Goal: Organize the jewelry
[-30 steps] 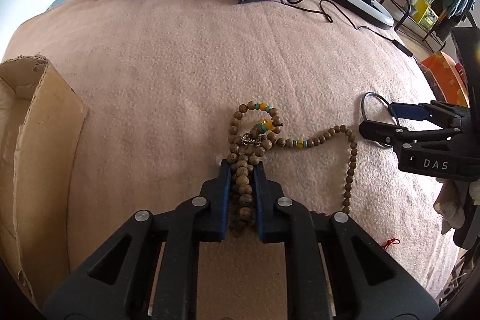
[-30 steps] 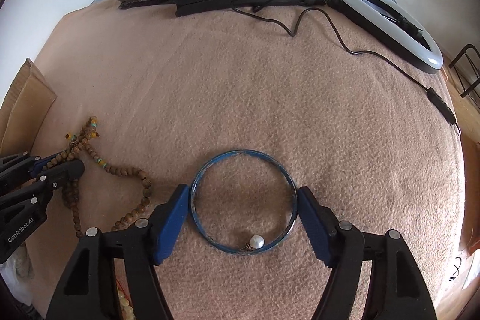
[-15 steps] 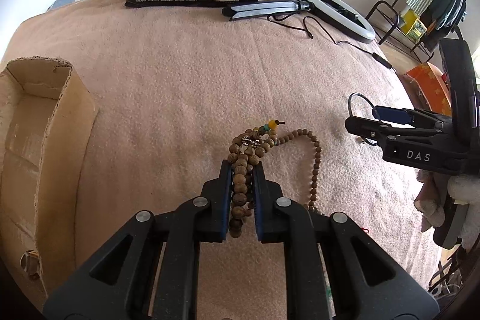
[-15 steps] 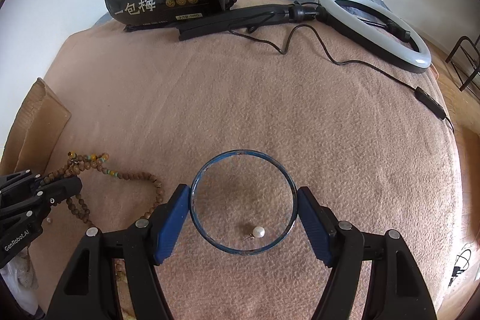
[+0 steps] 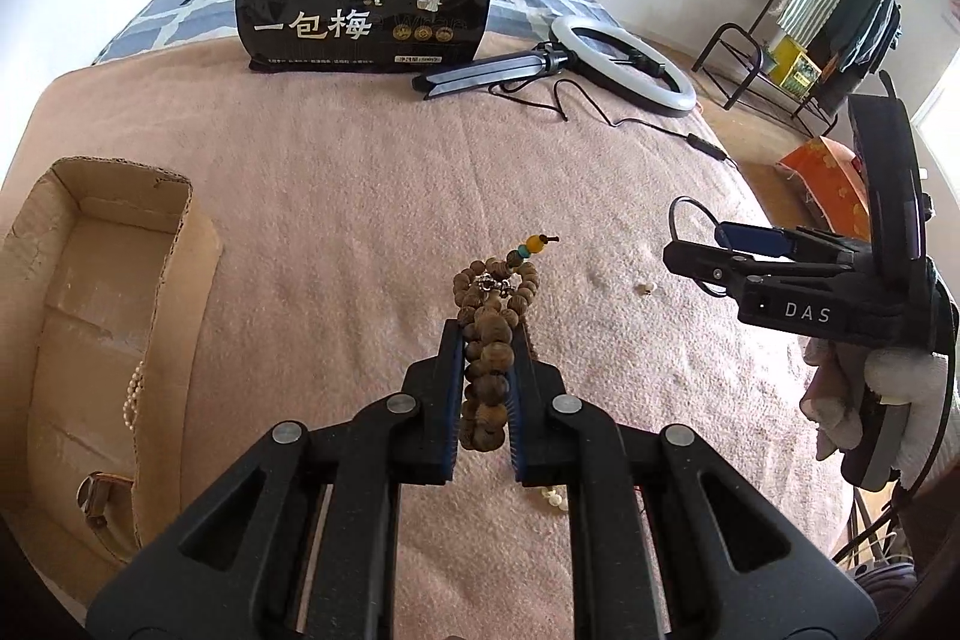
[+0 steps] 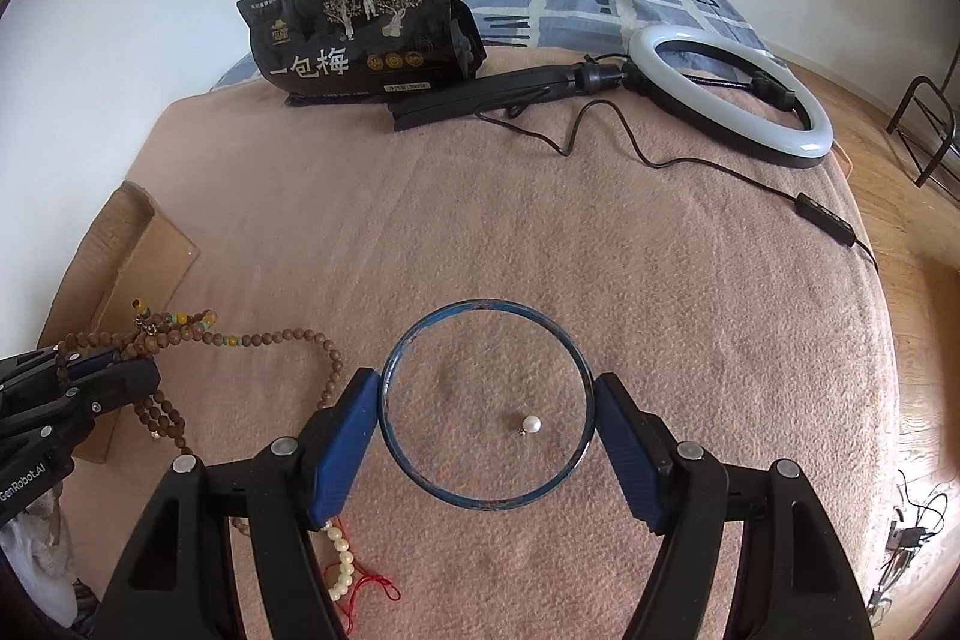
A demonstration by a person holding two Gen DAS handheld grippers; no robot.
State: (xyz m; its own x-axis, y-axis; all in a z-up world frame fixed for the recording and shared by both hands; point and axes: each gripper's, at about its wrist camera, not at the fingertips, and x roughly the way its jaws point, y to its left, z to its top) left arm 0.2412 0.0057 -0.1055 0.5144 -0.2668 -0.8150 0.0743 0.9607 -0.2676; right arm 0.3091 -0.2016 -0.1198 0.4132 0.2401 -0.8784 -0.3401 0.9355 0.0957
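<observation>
Carry step: your left gripper [image 5: 486, 376] was clamped on the wooden bead necklace [image 5: 489, 334], your right gripper [image 6: 487, 451] on the blue bangle [image 6: 486, 405], both right of the cardboard box [image 5: 102, 316]; next, lowering into it.

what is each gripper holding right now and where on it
The left gripper is shut on bunched strands of the wooden bead necklace. The right gripper clamps the blue bangle by its opposite outer edges.
</observation>
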